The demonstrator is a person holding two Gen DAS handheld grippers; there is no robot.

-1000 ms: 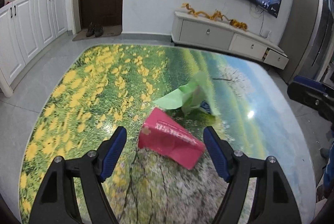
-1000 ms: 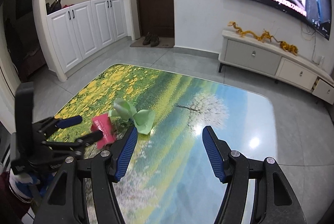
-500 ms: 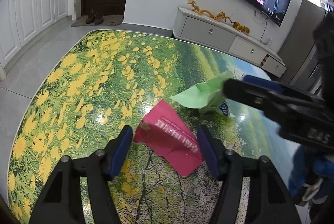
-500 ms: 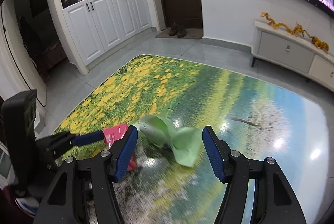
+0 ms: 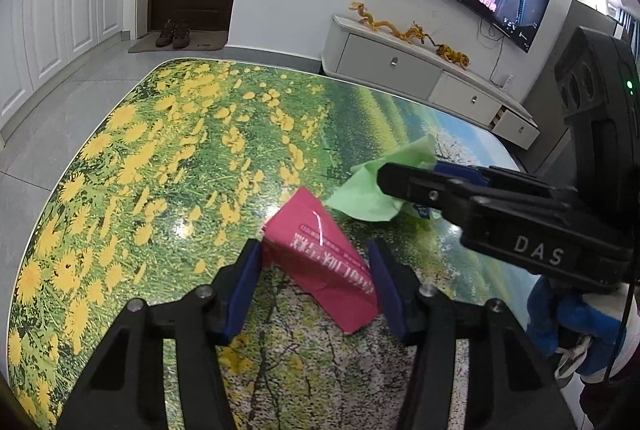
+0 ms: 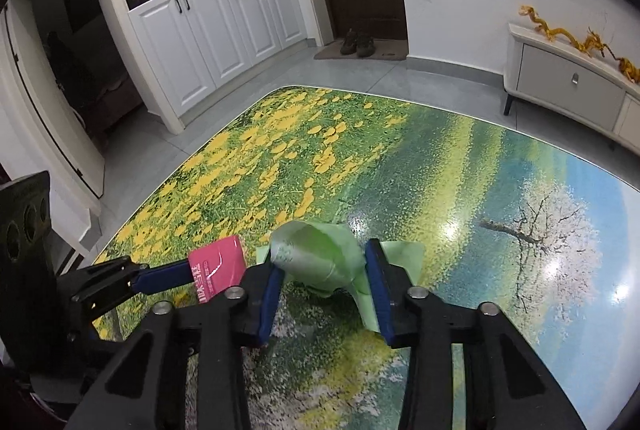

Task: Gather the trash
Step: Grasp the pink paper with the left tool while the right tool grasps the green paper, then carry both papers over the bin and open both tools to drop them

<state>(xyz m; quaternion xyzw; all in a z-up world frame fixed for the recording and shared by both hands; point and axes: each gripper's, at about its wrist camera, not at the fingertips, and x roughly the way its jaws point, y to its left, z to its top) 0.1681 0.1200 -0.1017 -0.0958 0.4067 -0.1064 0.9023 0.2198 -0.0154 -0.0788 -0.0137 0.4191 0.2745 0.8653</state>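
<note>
My left gripper [image 5: 314, 280] sits low over the table [image 5: 168, 157], a glossy top printed with yellow flowers, green meadow and a blossoming tree. The red packet [image 5: 320, 262] lies tilted on the table between its blue pads. The left pad touches the packet's near-left corner; the right pad lies against its right edge. The jaws have just been closing, and both pads now appear to press on the packet. White lettering runs across the packet's face, unreadable from here. From the right wrist view the same packet [image 6: 218, 268] shows at the tip of the left gripper [image 6: 188, 276], seen side-on.

Just right of the packet, touching or nearly touching its far corner, lies the green wrapper [image 5: 368, 193], crumpled, with a bit of blue print showing under it. My right gripper [image 5: 416, 173] reaches in from the right of the left wrist view, its tip over the wrapper.

In the right wrist view the right gripper [image 6: 322, 284] straddles the green wrapper [image 6: 316, 258]. Its jaws have also just been closing. The curled bulk of the wrapper fills the gap and both blue pads bear on its sides, pinching it. A flat flap of the wrapper sticks out past the right pad onto the table [image 6: 500, 189].

At far right of the left wrist view, below the right gripper, a blue sleeve [image 5: 568, 326].
</note>
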